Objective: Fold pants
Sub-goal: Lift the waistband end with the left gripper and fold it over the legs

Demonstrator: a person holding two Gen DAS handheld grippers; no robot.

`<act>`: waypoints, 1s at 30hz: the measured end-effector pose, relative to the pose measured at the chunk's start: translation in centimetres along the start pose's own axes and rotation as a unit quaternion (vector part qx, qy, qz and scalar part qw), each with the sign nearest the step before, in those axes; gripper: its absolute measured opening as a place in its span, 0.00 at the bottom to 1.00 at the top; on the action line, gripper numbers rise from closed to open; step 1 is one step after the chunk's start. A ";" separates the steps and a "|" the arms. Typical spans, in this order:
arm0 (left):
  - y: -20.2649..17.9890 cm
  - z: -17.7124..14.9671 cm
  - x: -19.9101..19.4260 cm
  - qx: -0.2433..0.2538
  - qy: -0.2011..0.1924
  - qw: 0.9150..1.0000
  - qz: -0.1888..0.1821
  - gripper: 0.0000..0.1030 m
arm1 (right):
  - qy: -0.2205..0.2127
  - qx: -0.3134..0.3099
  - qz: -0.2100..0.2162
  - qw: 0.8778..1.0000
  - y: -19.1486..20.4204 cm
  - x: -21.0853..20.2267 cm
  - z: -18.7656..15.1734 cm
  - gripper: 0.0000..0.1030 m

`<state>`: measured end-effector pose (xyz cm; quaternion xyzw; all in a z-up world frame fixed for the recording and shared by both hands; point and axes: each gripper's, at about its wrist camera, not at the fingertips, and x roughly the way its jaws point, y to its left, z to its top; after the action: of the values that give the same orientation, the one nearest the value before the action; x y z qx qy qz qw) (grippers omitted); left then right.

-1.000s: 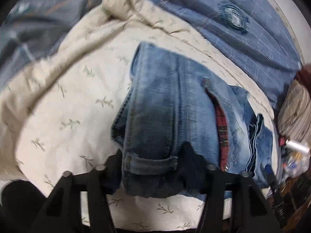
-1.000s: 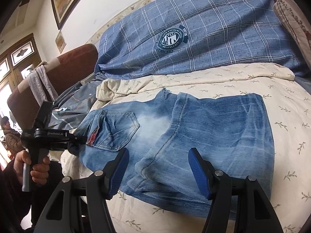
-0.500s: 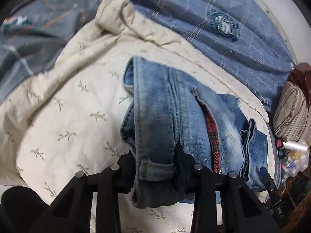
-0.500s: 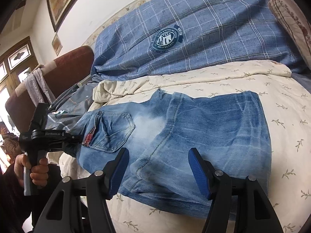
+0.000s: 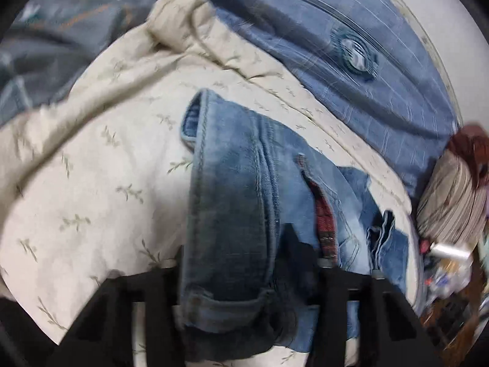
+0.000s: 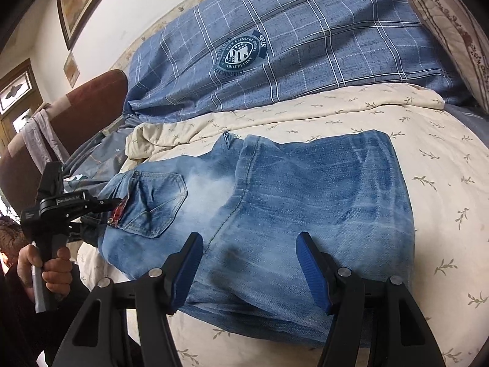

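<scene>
Faded blue jeans (image 6: 321, 189) lie folded on the cream quilt, back pocket (image 6: 156, 202) to the left. My left gripper (image 5: 235, 263) has the bunched waistband of the jeans (image 5: 232, 183) filling the gap between its black fingers; the jaws are opening slightly while the pads still press the denim. Seen from the right wrist, that left gripper (image 6: 113, 208) bites the waistband edge, with a hand (image 6: 45, 263) on its handle. My right gripper (image 6: 249, 263) stands open just above the near edge of the jeans, its blue pads (image 6: 189, 266) clear of the cloth.
A cream leaf-print quilt (image 6: 434, 214) covers the bed. A blue plaid pillow (image 6: 305, 46) lies behind the jeans and a striped cushion (image 5: 449, 202) to the right. A brown padded headboard (image 6: 85, 107) stands far left. Small clutter (image 5: 449, 263) sits past the bed's edge.
My left gripper's jaws narrowed onto the waistband, bunching it, and the denim now stands slightly lifted and closer. The right gripper keeps its place, open.
</scene>
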<state>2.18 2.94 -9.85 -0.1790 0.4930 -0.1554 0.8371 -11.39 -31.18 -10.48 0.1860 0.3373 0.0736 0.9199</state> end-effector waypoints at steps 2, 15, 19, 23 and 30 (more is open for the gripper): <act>-0.6 0.0 -0.4 0.015 -0.007 1.000 0.003 0.37 | -0.001 0.001 -0.001 1.000 0.0 0.1 0.1 0.65; -8.5 -0.4 -4.8 0.195 -0.090 0.977 -0.006 0.30 | -0.038 0.030 -0.017 0.999 -1.2 -1.1 0.6 0.65; -11.9 -1.4 -6.1 0.256 -0.107 0.961 -0.004 0.30 | -0.055 0.050 -0.023 0.997 -2.2 -1.7 0.9 0.64; -15.5 -2.4 -6.8 0.310 -0.109 0.944 -0.016 0.30 | -0.101 0.083 -0.018 0.991 -3.7 -3.7 1.5 0.55; -21.0 -4.2 -5.1 0.365 -0.085 0.927 -0.034 0.30 | -0.134 0.163 -0.007 0.977 -7.1 -5.9 1.8 0.36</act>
<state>-5.65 -14.10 1.77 0.1097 0.3231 -0.3373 0.8774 -14.62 -39.82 -8.50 0.3396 0.2198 -0.0145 0.9144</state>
